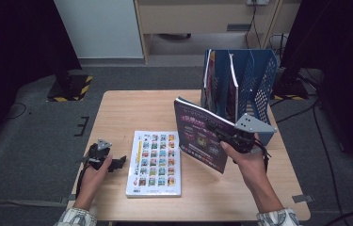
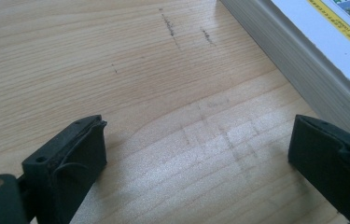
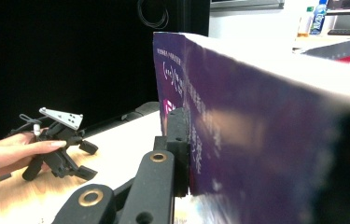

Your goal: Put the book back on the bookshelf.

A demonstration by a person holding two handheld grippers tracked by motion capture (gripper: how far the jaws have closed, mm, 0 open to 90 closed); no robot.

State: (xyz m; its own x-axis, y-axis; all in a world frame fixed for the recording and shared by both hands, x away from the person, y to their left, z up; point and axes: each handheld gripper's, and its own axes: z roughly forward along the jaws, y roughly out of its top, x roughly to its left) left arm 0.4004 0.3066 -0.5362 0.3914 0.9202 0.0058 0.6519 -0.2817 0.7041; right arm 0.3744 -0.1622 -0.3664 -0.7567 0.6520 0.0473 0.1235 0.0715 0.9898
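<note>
You hold a purple book [image 1: 201, 136] upright in your right gripper [image 1: 216, 129], over the table [image 1: 117, 113].
Its jaws are closed on the book's cover, just in front of the blue rack [image 1: 254, 80]. Your left gripper [image 2: 196, 154] rests low on the table with jaws wide apart and nothing between them; a white book [image 2: 303, 51] lies flat just beyond its right jaw.

Light wooden table [image 1: 117, 117]: white picture-grid book [image 1: 155, 163] flat; blue mesh file rack [image 1: 254, 87], probably far edge.
</note>
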